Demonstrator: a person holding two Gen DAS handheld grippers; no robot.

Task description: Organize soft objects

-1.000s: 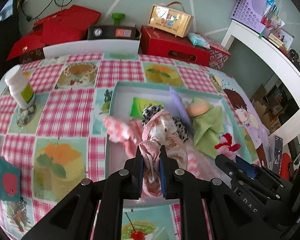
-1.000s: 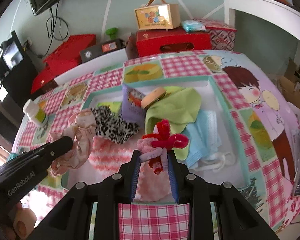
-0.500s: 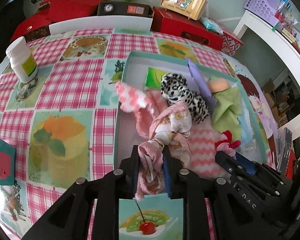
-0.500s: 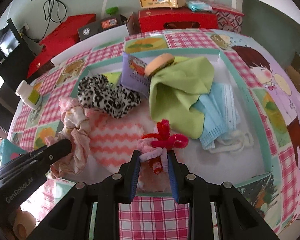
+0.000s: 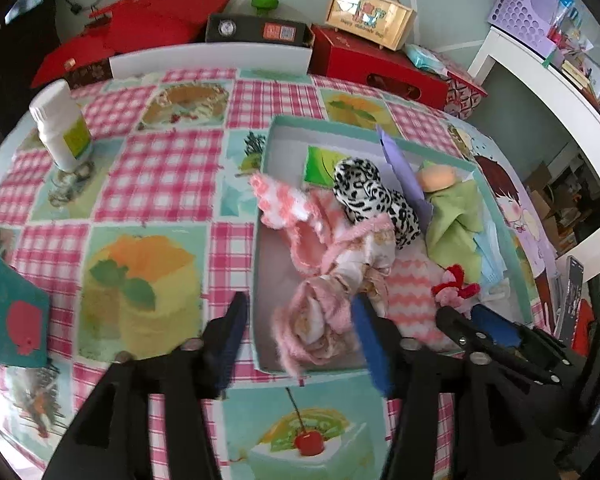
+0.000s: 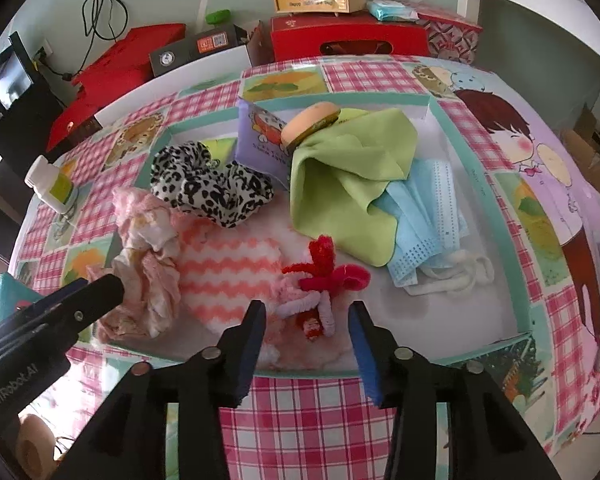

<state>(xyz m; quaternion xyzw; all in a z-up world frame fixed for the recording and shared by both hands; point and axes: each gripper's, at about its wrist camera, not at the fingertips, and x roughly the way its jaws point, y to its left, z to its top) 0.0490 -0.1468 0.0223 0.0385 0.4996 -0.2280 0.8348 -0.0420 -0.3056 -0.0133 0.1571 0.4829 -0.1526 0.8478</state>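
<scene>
The crumpled pale-pink floral fabric scrunchie (image 5: 332, 300) lies inside the shallow teal-rimmed white cardboard tray (image 5: 260, 208), at the tray's near left corner, and my left gripper (image 5: 300, 320) has its fingers spread wide on either side of it, the blue pad of one finger (image 5: 370, 332) just beside the cloth, gripping nothing. In my right wrist view the same scrunchie sits at about 9 o'clock, touching the pink-and-white zigzag knitted cloth (image 6: 228, 264) that spreads across the tray floor. My right gripper (image 6: 306, 320) is also parted, its fingers standing to either side of the red-and-pink fuzzy pipe-cleaner ornament (image 6: 320, 280), which rests on the tray's near edge, held by neither. Toward 11 o'clock from that ornament lies the black-and-white leopard-print fuzzy scrunchie (image 6: 208, 188); at 12 o'clock a folded lime-green cloth (image 6: 352, 172) overlaps a light-blue pleated face mask (image 6: 428, 216) whose white loops trail toward 3 o'clock. A round orange sponge puff (image 6: 310, 120) sits on the green cloth's far end, against a lilac printed packet (image 6: 260, 140). The tray sits on my bench under a pink gingham picture tablecloth (image 5: 160, 160), with a white plastic bottle (image 5: 60, 124) standing well apart at 10 o'clock in the left view.
</scene>
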